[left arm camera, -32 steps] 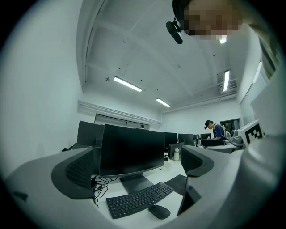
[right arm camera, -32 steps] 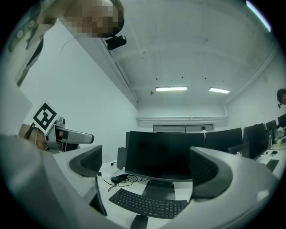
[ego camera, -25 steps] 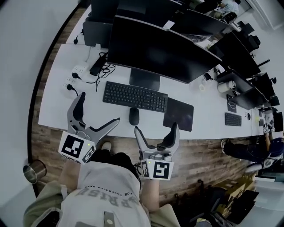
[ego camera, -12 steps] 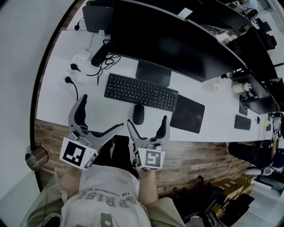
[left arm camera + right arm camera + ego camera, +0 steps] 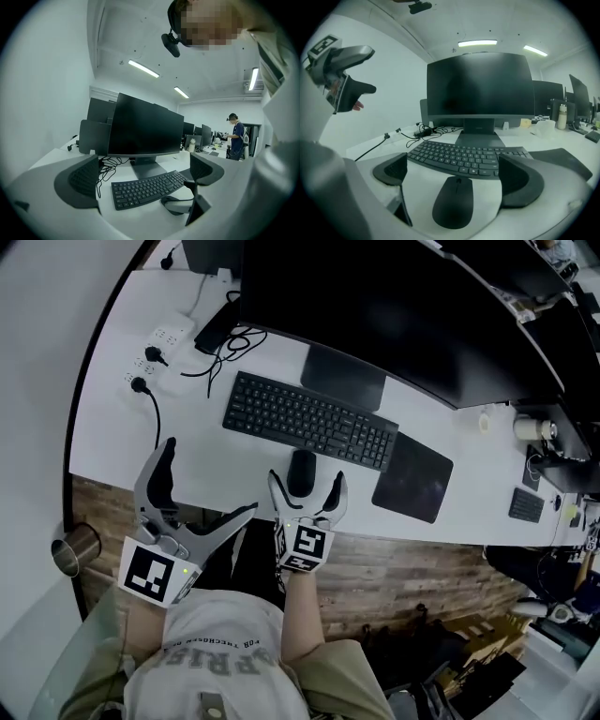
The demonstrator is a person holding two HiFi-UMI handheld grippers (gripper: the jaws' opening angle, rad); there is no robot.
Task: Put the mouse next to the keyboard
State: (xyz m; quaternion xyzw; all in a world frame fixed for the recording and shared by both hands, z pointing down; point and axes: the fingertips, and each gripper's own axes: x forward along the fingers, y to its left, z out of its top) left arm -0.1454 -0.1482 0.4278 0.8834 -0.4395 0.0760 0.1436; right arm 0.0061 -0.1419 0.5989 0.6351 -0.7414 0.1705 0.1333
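Note:
A black mouse lies on the white desk just in front of the black keyboard. My right gripper is open, its jaws on either side of the mouse, not touching it. My left gripper is open and empty, held over the desk's front edge to the left of the mouse. A black mouse pad lies right of the keyboard.
A large dark monitor stands behind the keyboard on its stand. Power strips and cables lie at the back left. A metal cup sits on the floor at left. Further desks and a standing person are at right.
My right gripper has moved forward and left until its jaws straddle the mouse. The left gripper has stayed about where it was. The head view has tilted closer over the desk.

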